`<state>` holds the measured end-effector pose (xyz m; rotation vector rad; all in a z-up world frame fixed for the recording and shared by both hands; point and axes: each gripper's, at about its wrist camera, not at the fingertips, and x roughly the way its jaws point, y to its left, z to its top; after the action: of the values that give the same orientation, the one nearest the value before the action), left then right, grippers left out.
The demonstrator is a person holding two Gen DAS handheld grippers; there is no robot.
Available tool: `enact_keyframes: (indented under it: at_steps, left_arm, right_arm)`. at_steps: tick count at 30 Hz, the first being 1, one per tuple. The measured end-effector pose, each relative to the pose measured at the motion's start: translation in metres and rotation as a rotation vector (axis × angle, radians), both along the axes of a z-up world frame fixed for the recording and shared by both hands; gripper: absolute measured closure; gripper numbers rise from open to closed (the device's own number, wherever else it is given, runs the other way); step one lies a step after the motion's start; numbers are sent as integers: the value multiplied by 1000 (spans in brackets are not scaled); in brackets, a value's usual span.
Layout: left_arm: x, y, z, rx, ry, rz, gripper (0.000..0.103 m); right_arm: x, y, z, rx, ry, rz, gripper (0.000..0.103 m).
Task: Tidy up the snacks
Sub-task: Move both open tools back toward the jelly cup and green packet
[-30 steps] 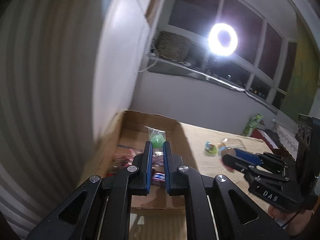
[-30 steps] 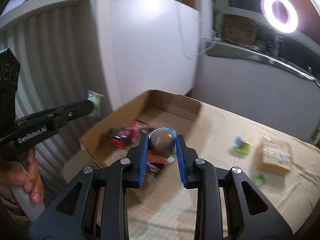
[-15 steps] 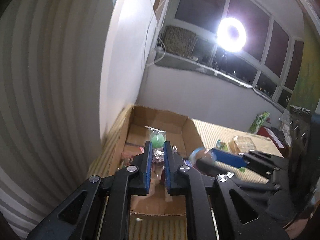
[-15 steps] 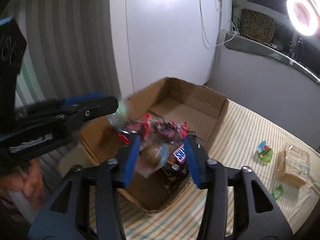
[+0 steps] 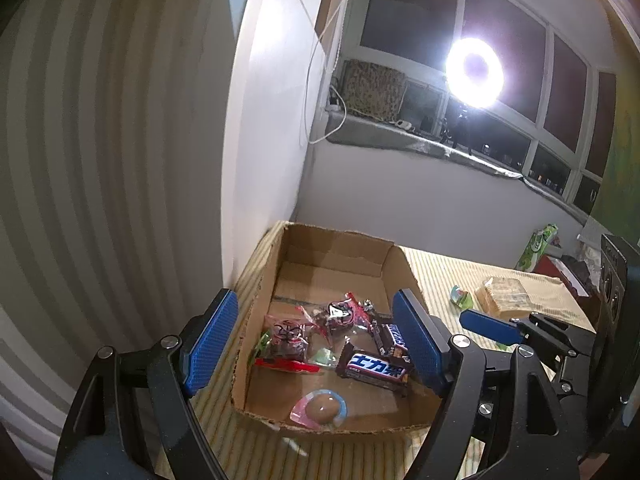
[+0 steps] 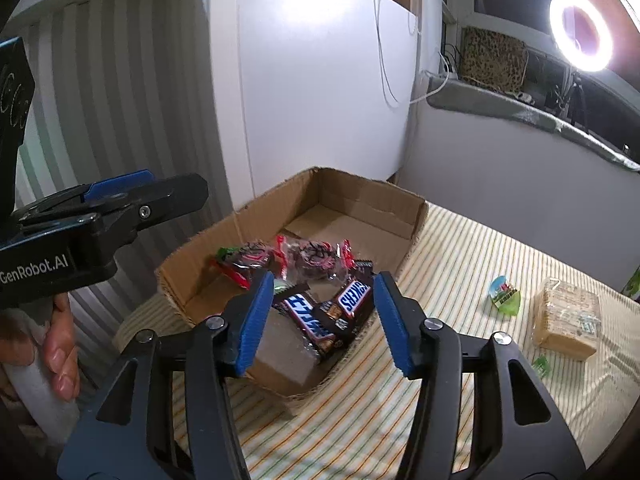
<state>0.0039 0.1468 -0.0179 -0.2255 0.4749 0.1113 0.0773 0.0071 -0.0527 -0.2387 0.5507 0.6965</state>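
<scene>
Home room: windowsill [image 5: 420, 148], striped tablecloth [image 6: 460, 280]

box's [image 5: 400, 264] far half clear, wall [image 5: 264, 128] left

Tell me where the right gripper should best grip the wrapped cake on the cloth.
Probably across the two long side faces of the cake, coming from above: it lies flat as a squarish block with clear cloth around it, and the open right gripper looks wide enough.

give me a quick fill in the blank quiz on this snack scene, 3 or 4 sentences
1. The snacks already sorted lie inside a ____ box.
2. Both the left gripper and the right gripper stand ____, holding nothing.
3. The round brown sweet rests near the box's ____ wall.
4. The tan wrapped block lies on the ____ cloth, outside the box.

Missing words: cardboard; open; near; striped
</scene>
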Motion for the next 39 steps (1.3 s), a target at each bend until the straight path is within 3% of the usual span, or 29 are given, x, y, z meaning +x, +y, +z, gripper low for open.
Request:
enact_keyframes:
  at_steps: [9,19,29,34,39]
  left_arm:
    - [-18,-8,17,46,-39,12,23]
    - [-18,-47,26,117,-43,-25,23]
    - [10,-135,19,218,1,-165,23]
    - [25,-179,9,213,47,-278,23]
    - [33,-210,-6,208,95,-356,23]
  right_arm:
    - [-19,-9,11,31,-31,-3,31]
    - [-20,-71,8,107,-21,-98,28]
    - [-10,-188,-17,191,32,-306,27]
    - [-10,-246,-31,202,58,-428,27]
    - [-11,-267,-34,204,59,-471,27]
